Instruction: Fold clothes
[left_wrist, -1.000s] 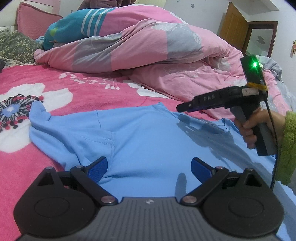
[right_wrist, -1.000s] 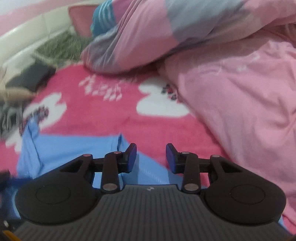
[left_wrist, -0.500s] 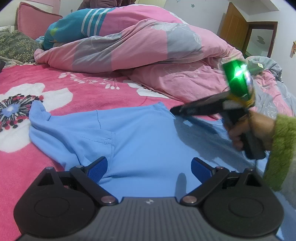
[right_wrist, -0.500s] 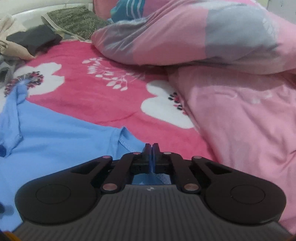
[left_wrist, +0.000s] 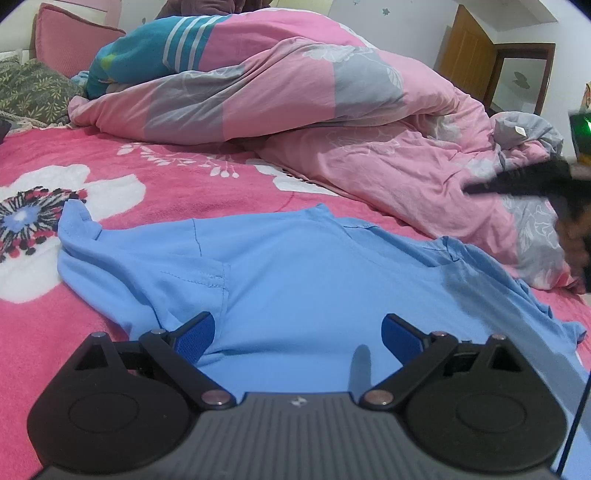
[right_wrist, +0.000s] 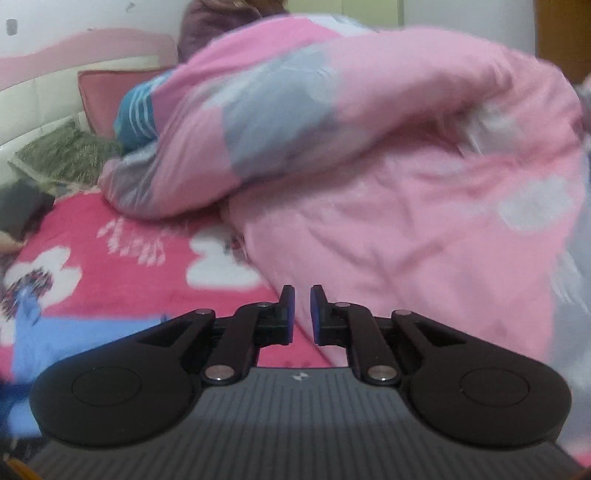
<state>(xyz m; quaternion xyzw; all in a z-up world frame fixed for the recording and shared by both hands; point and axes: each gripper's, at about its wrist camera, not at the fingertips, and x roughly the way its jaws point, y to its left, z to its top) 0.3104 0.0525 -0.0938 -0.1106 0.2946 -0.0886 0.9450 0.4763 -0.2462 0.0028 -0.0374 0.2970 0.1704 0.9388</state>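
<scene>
Folding the blue T-shirt, spread flat on the floral bed blanket, calls for matched pinches. The left hand-held gripper hovers spread above it; the right hand-held gripper is opening, nothing between its jaws.

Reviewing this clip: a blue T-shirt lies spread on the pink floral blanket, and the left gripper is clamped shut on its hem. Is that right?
Not quite. The blue T-shirt does lie spread on the pink floral blanket, but the left gripper is wide open, its pads apart over the fabric, gripping nothing. The left wrist view shows it.
</scene>
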